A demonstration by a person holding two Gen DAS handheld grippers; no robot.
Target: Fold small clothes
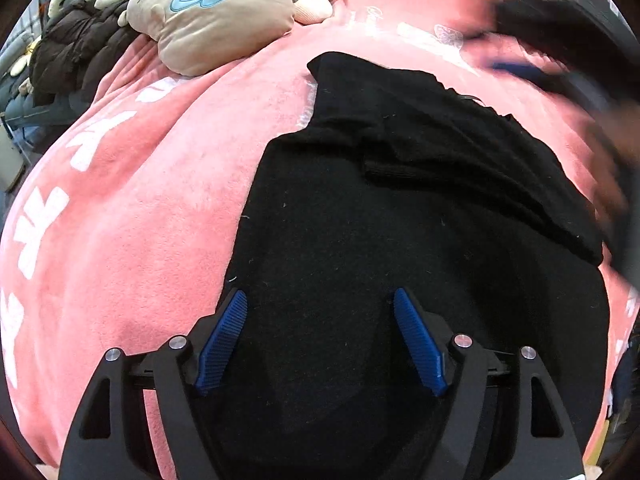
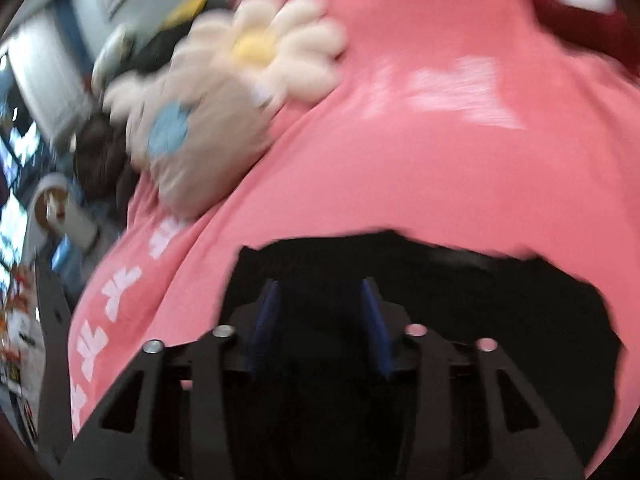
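A black garment lies on the pink blanket, with one sleeve folded across its upper part. My left gripper hovers over the garment's lower left part. Its jaws are wide open and nothing sits between the blue pads. The right wrist view is blurred. In it my right gripper stands over the top edge of the black garment with its blue pads apart, and I see no cloth pinched. A blurred dark shape with a blue streak crosses the upper right of the left wrist view.
A beige plush pillow with a blue patch and a cream flower plush lie at the blanket's far side. A dark puffer jacket is heaped at the far left. Beyond the blanket's left edge there is room clutter.
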